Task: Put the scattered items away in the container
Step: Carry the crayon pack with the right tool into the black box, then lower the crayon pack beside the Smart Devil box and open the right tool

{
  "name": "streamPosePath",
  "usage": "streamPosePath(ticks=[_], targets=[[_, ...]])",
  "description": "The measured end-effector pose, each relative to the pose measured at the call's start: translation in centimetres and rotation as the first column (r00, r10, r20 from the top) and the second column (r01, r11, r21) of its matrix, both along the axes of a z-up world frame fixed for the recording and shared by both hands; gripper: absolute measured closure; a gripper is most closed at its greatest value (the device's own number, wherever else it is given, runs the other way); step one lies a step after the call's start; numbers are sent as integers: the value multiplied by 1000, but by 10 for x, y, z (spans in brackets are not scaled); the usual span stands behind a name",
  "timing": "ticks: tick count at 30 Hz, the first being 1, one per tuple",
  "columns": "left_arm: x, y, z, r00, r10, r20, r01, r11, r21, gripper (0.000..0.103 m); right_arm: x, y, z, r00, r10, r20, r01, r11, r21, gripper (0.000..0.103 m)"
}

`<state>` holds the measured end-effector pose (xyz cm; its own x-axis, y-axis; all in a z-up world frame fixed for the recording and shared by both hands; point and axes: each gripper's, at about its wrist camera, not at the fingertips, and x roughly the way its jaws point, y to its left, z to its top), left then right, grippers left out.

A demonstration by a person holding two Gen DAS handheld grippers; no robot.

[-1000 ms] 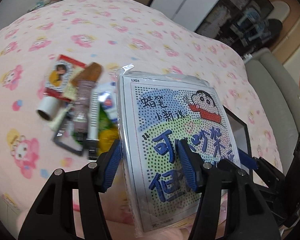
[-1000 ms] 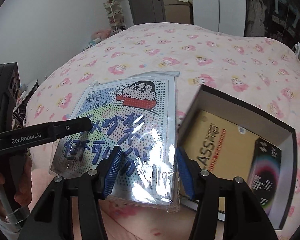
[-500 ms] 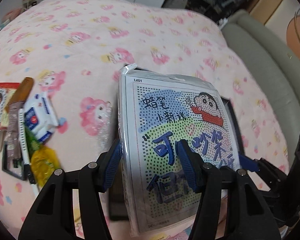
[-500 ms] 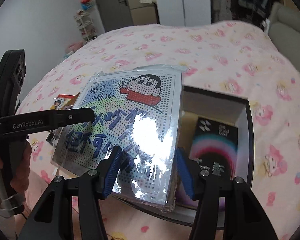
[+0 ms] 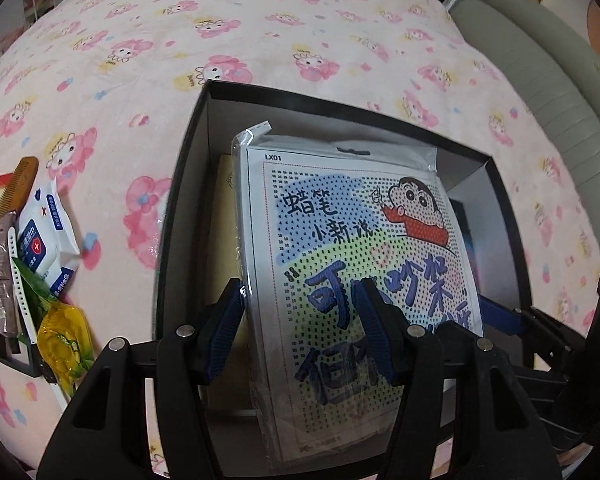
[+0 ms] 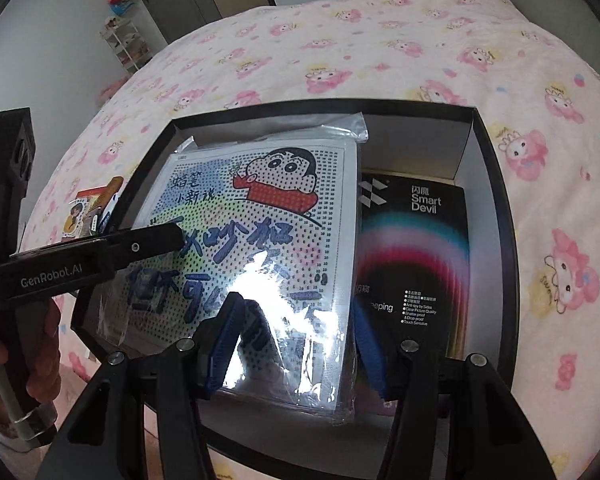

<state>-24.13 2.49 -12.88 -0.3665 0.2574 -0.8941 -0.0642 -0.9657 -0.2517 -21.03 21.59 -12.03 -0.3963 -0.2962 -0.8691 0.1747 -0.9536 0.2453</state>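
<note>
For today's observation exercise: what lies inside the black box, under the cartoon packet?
Inside the black box, a dark Smart Devil package lies beside the cartoon packet, and a yellowish flat item peeks out beneath it. Whatever else lies under the packet is covered.

A: Free room? The box [image 6: 496,184] is mostly filled. The plastic-wrapped picture pack [image 5: 352,248] hangs over its left half, with the left claw [image 5: 300,328] and the right claw [image 6: 296,340] each clamped on a near corner.

B: Right half?

A: A dark Smart Devil package [image 6: 416,248] lies flat on the floor there. There's a bare strip along the far wall, and the walls stand high all round.

B: Outside the box?

A: The bed [image 5: 260,32] is open beyond the far rim and on the right. To the left, a pile blocks the way: comb [image 5: 14,184], wipes pack [image 5: 48,236], yellow packet [image 5: 64,344].
</note>
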Motion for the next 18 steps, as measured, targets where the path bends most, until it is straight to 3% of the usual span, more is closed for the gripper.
streamPosePath(ticks=[9,15,18], targets=[[-2,17,-10,999,-46,20,48,987,-157,46,-5,-2,-22,998,-8,62,7,1000,17,52],[5,13,-8,999,-52,6,53,987,-149,47,-1,-4,-19,999,-12,52,11,999,34,52],[11,11,2,998,-56,-27,53,994,-100,47,1,1,-12,999,-51,5,51,995,83,52]])
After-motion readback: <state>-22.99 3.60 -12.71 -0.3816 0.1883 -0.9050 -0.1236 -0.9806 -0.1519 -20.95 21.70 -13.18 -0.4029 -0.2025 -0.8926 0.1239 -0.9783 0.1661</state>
